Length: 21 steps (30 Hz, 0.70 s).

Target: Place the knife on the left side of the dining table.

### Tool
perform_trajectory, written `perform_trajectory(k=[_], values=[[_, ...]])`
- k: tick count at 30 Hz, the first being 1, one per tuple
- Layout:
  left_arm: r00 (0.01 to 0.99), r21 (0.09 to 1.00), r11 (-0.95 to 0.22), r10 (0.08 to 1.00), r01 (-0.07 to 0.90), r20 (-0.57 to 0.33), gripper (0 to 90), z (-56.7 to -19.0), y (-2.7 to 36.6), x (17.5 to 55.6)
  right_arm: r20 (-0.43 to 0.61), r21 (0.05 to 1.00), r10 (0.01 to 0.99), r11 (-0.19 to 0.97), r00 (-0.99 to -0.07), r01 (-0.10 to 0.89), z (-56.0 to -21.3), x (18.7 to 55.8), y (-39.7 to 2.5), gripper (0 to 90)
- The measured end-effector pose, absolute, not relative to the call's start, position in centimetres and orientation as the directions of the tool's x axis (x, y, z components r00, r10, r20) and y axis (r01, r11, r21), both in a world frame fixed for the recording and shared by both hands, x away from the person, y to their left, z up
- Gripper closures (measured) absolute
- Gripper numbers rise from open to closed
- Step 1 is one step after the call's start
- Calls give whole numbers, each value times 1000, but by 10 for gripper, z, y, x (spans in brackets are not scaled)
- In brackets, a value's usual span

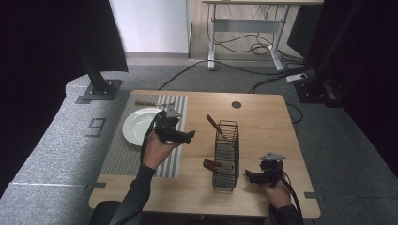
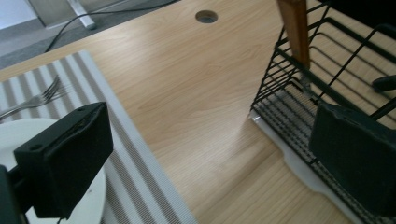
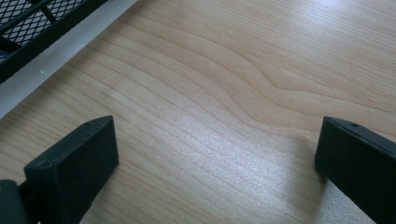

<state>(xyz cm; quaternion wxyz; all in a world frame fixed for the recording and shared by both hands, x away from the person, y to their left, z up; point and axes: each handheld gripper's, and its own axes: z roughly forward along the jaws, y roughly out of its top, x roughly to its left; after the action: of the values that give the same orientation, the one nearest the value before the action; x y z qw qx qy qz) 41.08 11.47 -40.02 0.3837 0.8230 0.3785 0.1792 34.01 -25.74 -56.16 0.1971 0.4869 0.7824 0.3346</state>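
Observation:
My left gripper [image 1: 187,136] hovers open over the table between the white plate [image 1: 137,124] and the black wire rack [image 1: 226,153], with nothing between its jaws. In the left gripper view its jaws stand wide apart, the plate [image 2: 95,200] at lower left, a fork [image 2: 35,100] on the striped mat [image 2: 140,172], and the rack [image 2: 299,98] at right. A wooden-handled utensil [image 1: 215,125] leans out of the rack's far end, and another wooden handle [image 1: 217,165] pokes out of its near left side. My right gripper [image 1: 249,176] rests low by the rack's near right corner, open and empty over bare wood [image 3: 215,107].
A grey striped placemat [image 1: 171,161] lies under the plate, with a wooden-handled knife [image 1: 149,103] along its far edge. A round cable hole [image 1: 236,104] sits near the table's far edge. Carpet, cables and a desk frame [image 1: 244,28] lie beyond the table.

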Motion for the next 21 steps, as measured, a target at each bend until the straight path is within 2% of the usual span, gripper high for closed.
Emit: perform_trajectory(k=[14,21], values=[[657,768,-410,754,492,-18,44,-399,85,421,17,716,894,302,-448,630,-562,340,-257,0],[656,774,-379,752,507,-61,87,-403,75,427,16,715,893,304,-450,630,-561,340,-258,0]])
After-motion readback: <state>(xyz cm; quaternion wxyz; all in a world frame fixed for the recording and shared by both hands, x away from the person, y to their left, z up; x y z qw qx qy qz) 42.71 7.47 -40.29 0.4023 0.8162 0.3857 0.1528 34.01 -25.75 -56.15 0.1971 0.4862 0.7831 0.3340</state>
